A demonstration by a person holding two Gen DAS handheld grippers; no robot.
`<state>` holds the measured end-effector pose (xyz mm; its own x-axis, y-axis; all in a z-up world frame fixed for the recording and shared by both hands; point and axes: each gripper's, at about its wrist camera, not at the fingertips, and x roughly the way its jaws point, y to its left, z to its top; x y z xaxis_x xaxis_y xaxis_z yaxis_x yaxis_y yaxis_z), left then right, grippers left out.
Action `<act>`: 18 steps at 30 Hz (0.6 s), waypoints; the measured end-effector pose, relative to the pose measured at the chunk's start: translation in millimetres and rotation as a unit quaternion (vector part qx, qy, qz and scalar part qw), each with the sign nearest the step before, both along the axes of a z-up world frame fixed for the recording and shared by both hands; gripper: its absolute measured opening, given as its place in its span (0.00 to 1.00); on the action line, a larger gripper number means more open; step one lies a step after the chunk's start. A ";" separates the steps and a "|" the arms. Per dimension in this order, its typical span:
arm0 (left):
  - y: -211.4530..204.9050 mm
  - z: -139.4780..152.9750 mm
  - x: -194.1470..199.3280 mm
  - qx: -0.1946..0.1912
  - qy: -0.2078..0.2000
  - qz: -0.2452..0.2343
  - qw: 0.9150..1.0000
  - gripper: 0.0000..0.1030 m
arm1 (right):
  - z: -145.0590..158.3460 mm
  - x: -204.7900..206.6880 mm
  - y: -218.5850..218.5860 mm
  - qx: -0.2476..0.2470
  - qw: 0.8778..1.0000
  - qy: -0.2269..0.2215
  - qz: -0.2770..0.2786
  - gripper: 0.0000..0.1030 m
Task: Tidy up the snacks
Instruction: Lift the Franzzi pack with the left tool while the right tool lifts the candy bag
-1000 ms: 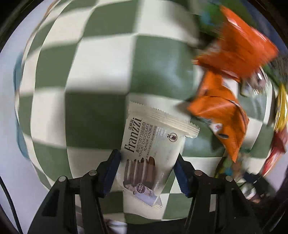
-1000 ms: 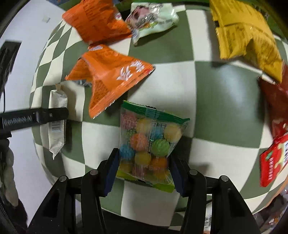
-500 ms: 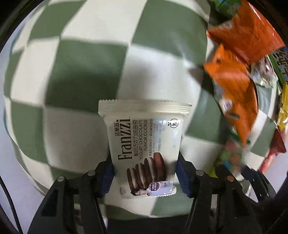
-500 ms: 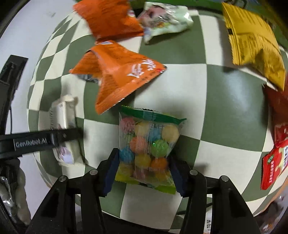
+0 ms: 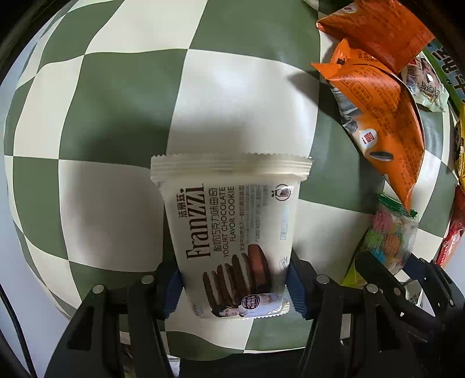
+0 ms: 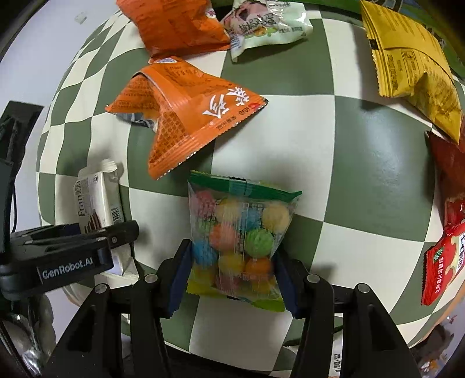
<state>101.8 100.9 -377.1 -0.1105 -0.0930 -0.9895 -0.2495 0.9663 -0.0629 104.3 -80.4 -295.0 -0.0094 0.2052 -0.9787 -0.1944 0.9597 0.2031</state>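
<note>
Pinching the cookie packet (image 5: 232, 232) in my left tool (image 5: 234, 286); my right tool (image 6: 232, 279) is gripping the candy bag (image 6: 241, 235), lower centre, above the checkered desk (image 6: 363, 151).

Desk (image 6: 363, 151) under green-and-cream checkered cover. Two orange snack bags lying on it: nearer orange bag (image 6: 189, 116) crumpled, one corner just beside green top edge of candy-ball bag (image 6: 241, 235); farther orange bag (image 6: 174, 26) behind it, touching pale nut packet (image 6: 267, 23). Yellow bag (image 6: 412, 67) at far right, well apart from orange pair. Dark red bag (image 6: 449, 162) and bright red packet (image 6: 444, 261) at right edge. Cream Franzzi cookie packet (image 5: 232, 232) over left part of desk.
</note>
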 end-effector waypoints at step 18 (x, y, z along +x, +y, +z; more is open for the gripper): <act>-13.2 112.2 -26.6 -0.022 -0.086 -0.026 0.996 0.54 | 46.6 -5.2 -20.5 0.059 0.998 -0.025 -0.001 0.52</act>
